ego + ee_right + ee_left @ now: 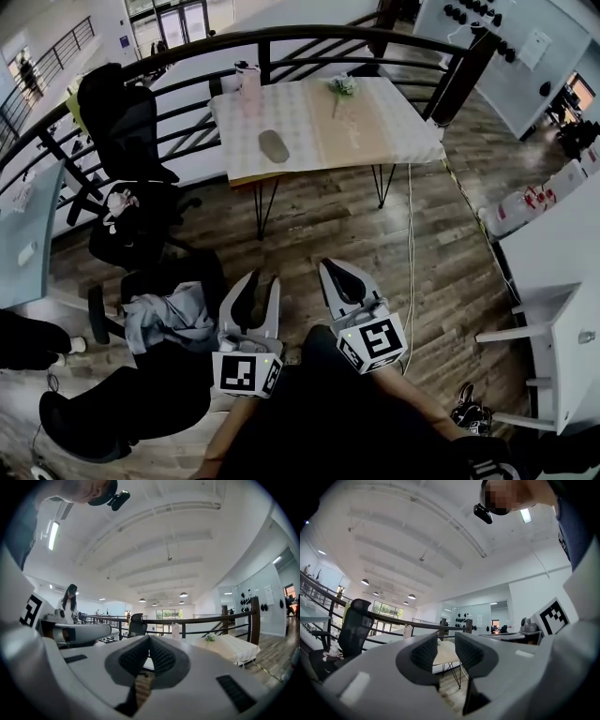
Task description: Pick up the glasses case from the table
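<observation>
The wooden floor (328, 225) carries a square table (375, 122) set against a curved black railing (281, 37). A black office chair (122, 131) stands left of the table. The left gripper (262, 281) is held over the floor, well short of the table, with its jaws slightly apart and nothing between them. The right gripper (330, 268) is beside it, jaws together and empty. The grey glasses case (274, 145) lies flat on the table's left half. A pale bottle (249, 82) and a small flower sprig (342, 86) stand near the far edge.
</observation>
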The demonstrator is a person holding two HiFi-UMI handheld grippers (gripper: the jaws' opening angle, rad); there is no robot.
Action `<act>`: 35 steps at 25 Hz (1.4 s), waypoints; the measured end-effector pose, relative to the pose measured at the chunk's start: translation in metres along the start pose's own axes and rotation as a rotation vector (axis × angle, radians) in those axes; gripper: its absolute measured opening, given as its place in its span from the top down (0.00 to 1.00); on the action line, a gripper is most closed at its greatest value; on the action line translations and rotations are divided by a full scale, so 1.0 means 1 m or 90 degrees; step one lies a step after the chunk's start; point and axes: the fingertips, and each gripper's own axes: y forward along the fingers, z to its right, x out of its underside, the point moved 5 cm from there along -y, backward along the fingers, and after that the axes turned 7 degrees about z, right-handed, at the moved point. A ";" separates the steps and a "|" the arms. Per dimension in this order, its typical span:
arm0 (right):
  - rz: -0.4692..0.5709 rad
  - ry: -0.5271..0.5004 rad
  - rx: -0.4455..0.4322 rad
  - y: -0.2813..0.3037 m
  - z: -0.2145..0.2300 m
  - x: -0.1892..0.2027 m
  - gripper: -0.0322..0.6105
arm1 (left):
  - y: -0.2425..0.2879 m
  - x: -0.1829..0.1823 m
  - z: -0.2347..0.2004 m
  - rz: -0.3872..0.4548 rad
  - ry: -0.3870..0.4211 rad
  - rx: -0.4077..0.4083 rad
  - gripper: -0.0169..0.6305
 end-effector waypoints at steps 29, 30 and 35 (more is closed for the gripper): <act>0.013 0.011 -0.115 0.198 0.193 0.008 0.94 | 0.240 0.035 -0.044 -0.001 0.032 -0.093 0.82; 0.013 0.011 -0.122 0.205 0.200 0.009 0.94 | 0.250 0.038 -0.045 -0.003 0.033 -0.098 0.82; 0.004 0.010 -0.150 0.234 0.245 0.015 0.94 | 0.299 0.052 -0.044 -0.010 0.042 -0.115 0.82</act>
